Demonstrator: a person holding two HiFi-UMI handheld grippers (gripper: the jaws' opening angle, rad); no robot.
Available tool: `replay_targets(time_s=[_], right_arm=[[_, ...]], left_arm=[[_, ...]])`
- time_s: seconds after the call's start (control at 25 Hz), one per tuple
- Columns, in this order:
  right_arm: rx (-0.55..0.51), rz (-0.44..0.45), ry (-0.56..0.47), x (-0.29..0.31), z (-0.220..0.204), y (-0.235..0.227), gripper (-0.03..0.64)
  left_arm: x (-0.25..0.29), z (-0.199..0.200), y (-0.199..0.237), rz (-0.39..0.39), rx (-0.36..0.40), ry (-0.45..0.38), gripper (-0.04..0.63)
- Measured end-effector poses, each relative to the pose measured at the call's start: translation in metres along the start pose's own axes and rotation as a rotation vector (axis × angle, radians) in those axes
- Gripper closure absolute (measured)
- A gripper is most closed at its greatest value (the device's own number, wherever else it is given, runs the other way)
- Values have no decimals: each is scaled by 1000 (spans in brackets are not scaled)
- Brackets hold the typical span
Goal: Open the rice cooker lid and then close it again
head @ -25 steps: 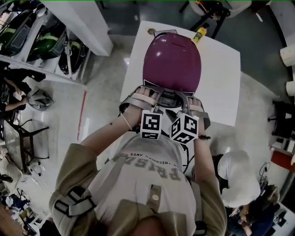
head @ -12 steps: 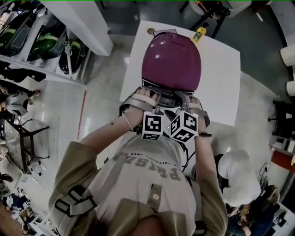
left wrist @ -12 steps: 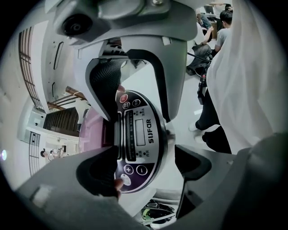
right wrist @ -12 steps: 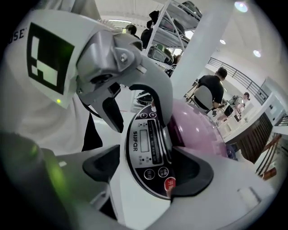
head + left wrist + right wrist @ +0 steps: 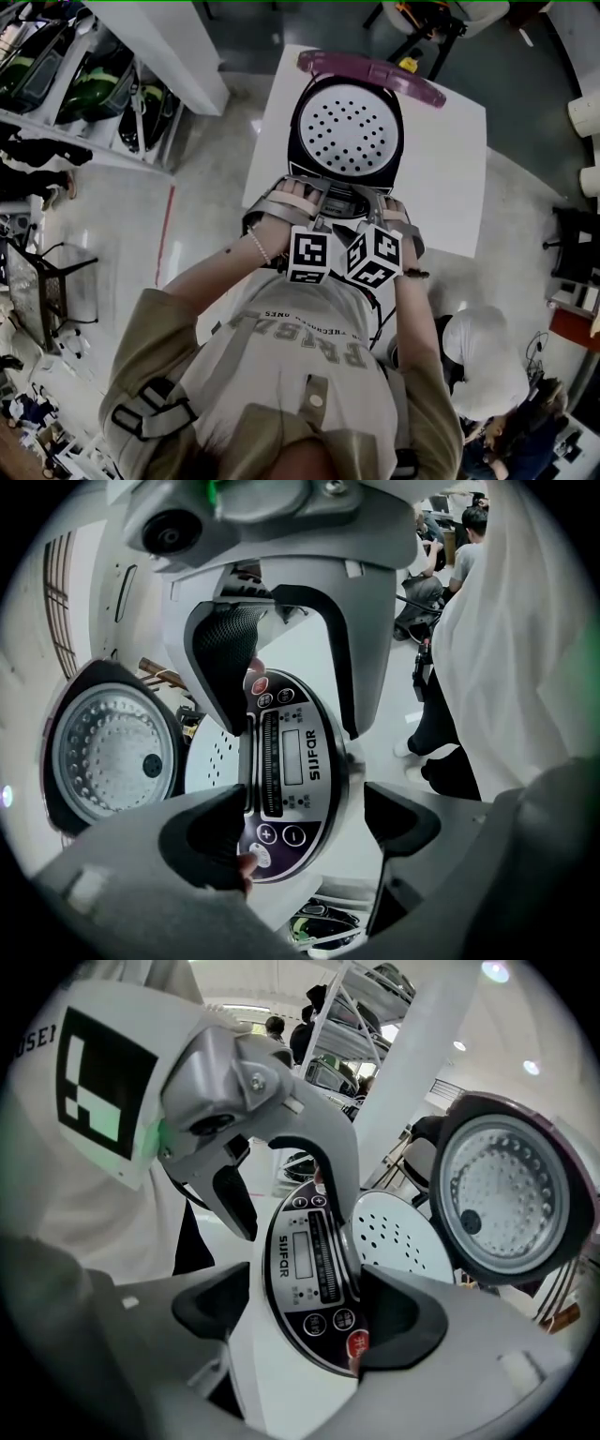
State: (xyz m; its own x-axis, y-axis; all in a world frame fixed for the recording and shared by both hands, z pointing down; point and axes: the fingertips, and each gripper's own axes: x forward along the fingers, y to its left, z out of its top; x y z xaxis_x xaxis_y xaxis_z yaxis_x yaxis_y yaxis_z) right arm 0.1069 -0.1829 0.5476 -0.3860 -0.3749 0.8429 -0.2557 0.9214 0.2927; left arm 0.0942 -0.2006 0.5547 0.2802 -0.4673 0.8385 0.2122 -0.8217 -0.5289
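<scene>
Left gripper: jaws apart, clamped on nothing; in its own view the two dark pads straddle the near end of the control panel; whether either pad touches the panel's rim I cannot tell. Right gripper: jaws likewise spread and holding nothing, with the same panel between them from the other side; one pad sits over the panel's inner edge, just beside the red button. The two grippers lie side by side at the cooker's front, each carrying one marker cube, two cubes in all, nearly touching.

The panel has one rectangular display; the left gripper view shows six round buttons, three at each end of the display, one of them red.

One rice cooker stands on one white table, at the edge nearest the person. Its one purple lid is open, raised at the far side; the lid's inner face is a dimpled silver disc with one dark round vent. One white perforated plate lies across the cooker's mouth.

One small yellow item sits on the table just behind the lid; too small to identify.
</scene>
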Motion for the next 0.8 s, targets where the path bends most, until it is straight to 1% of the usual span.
replay_targets(time_s=[0.08,0.16,0.6,0.8], right_arm=[[3,4,4,0,0,0,265],[4,10,6,1,2,0,239],[48,12,-17,2,5,0,239],[78,27,-28,0,9,-4,233]], left_arm=[[0,0,1,9,-7,-2,186],[0,-1,2,18,-6,-1,185],[1,-3,2,24,-11,-20,186],[0,-4,5,29,-7,-41,186]])
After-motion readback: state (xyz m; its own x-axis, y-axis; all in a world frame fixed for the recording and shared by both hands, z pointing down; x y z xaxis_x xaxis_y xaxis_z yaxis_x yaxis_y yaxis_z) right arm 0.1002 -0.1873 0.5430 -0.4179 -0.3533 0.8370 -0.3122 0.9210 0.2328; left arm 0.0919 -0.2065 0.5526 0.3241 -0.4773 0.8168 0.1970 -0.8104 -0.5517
